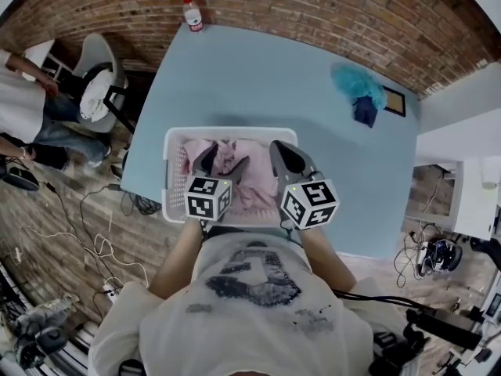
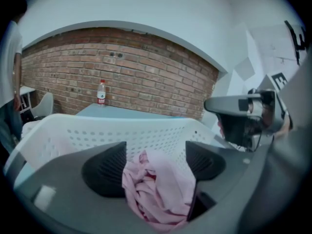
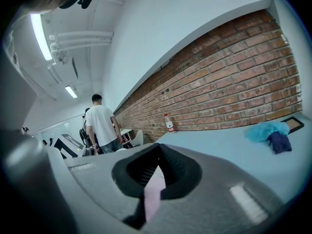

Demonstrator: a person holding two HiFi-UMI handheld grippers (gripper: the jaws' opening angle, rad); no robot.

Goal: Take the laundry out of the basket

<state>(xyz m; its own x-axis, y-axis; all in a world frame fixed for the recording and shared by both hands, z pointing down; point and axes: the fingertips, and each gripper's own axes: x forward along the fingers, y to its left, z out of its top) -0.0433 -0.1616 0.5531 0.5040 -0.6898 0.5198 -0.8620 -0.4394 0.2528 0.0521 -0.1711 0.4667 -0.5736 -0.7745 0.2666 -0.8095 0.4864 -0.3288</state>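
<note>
A white perforated laundry basket (image 1: pixel 168 175) stands at the near edge of the light blue table (image 1: pixel 274 77), with pink laundry (image 1: pixel 254 186) heaped inside. My left gripper (image 1: pixel 221 161) hangs over the basket's left half. Its jaws stand open, and a crumpled pink garment (image 2: pixel 156 189) lies loosely between them in the left gripper view, the basket wall (image 2: pixel 97 135) just behind. My right gripper (image 1: pixel 283 159) is over the basket's right half. It is shut on a thin fold of pink cloth (image 3: pixel 153 196) that shows between the closed jaws.
A teal cloth on top of a dark blue one (image 1: pixel 358 88) lies at the table's far right. A water bottle (image 1: pixel 192 14) stands at the far edge by the brick wall. A white chair (image 1: pixel 98 84) and a person (image 1: pixel 23 108) are to the left, with cables (image 1: pixel 94 233) on the floor.
</note>
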